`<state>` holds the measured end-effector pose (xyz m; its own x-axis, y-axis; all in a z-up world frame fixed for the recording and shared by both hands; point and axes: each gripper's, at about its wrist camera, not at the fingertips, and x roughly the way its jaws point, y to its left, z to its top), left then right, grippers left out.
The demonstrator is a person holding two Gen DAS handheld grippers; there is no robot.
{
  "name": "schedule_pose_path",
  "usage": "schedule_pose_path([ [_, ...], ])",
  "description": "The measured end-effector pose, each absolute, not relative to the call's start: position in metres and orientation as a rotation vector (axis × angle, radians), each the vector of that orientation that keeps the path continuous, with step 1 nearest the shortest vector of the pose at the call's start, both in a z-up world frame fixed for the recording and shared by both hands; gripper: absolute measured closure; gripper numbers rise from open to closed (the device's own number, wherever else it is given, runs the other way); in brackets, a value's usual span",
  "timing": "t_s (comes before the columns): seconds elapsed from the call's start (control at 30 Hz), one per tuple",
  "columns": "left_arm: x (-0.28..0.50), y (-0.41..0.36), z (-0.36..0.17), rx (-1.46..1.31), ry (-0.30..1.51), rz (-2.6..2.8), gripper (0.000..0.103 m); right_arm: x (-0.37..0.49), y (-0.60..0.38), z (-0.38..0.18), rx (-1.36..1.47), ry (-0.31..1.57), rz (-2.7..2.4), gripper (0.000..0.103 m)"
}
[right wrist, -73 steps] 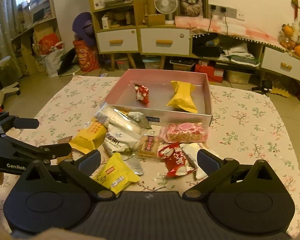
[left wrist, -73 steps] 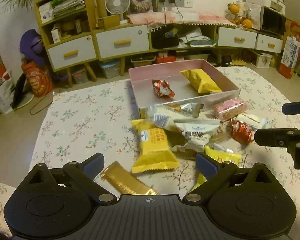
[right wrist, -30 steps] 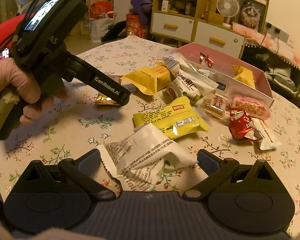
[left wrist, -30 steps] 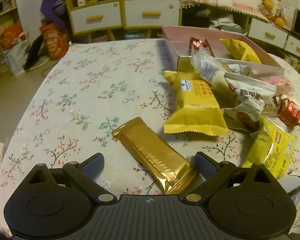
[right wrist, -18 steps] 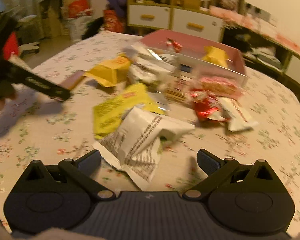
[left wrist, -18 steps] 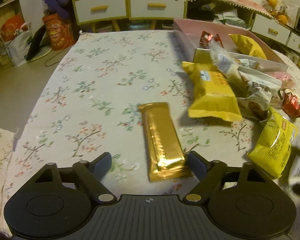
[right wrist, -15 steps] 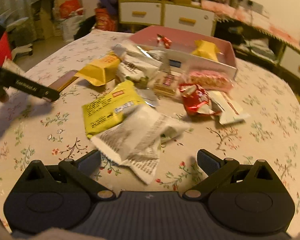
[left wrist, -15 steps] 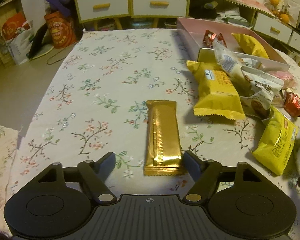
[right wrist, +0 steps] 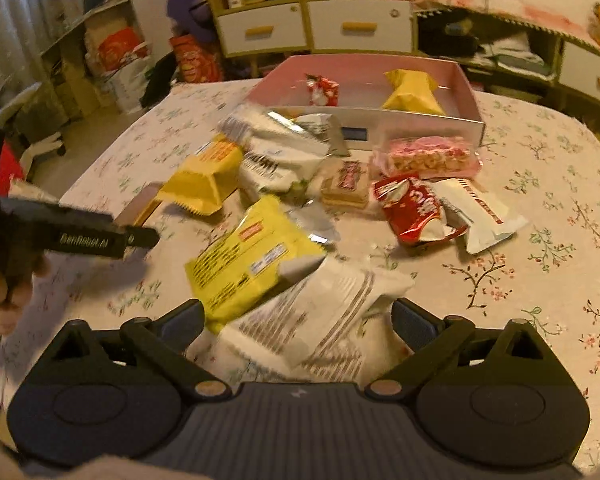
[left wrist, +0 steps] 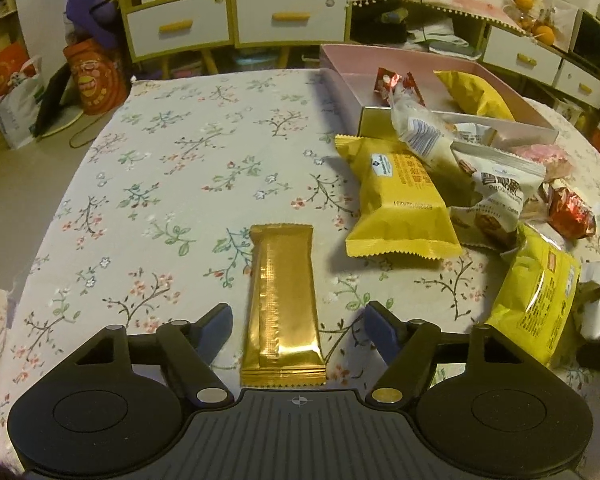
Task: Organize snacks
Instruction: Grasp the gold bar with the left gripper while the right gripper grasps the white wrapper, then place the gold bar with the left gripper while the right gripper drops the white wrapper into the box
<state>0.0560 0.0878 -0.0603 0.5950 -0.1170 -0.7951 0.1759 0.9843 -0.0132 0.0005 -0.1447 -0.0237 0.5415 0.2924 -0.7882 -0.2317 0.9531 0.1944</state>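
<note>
A gold-wrapped bar [left wrist: 282, 300] lies lengthwise on the flowered tablecloth between the fingers of my left gripper [left wrist: 297, 320]. The jaws stand partly closed, with a gap on each side of the bar. My right gripper [right wrist: 296, 320] straddles a white printed packet [right wrist: 320, 320]; its jaws are closing, and the pads do not visibly press on the packet. A pile of snacks lies beyond: a yellow packet [right wrist: 248, 268], a red wrapper [right wrist: 412, 208] and a pink bar [right wrist: 428, 156]. The pink box [right wrist: 364, 62] behind holds a red candy [right wrist: 322, 90] and a yellow pack [right wrist: 412, 92].
A hand [right wrist: 4, 292] holds the left gripper, whose finger [right wrist: 136, 236] reaches in from the left of the right wrist view. Another yellow packet [left wrist: 400, 204] lies right of the gold bar. Bare tablecloth [left wrist: 160, 180] spreads to the left. Drawers and shelves stand behind the table.
The left jaws have narrowed around the gold bar, which now lies straight between them. The right gripper has rolled and come over the white packet, so the packet is now between its fingers.
</note>
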Motion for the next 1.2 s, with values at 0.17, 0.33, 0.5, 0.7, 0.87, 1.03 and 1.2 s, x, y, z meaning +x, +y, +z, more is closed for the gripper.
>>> schedule_pose_path([
  [0.17,0.056,0.088,-0.059,0.071,0.911,-0.171,0.042,0.011,-0.158,-0.031,0.15,1.001,0.271,0.026],
  [0.33,0.055,0.087,-0.058,0.075,0.905,-0.169,0.059,0.008,-0.16,-0.03,0.136,1.016,0.263,0.041],
  [0.5,0.055,0.086,-0.056,0.08,0.912,-0.173,0.071,0.005,-0.15,-0.028,0.044,1.014,0.245,0.055],
  [0.7,0.053,0.085,-0.053,0.077,0.92,-0.156,0.076,0.003,-0.142,-0.024,-0.047,0.996,0.246,0.057],
  [0.87,0.052,0.086,-0.048,0.066,0.915,-0.152,0.076,0.003,-0.141,-0.014,-0.085,0.954,0.245,0.058],
  [1.03,0.052,0.09,-0.039,0.039,0.901,-0.15,0.077,0.005,-0.143,-0.006,-0.085,0.93,0.247,0.059],
  [1.2,0.053,0.091,-0.031,0.02,0.89,-0.148,0.077,0.007,-0.146,0.001,-0.075,0.913,0.246,0.06],
])
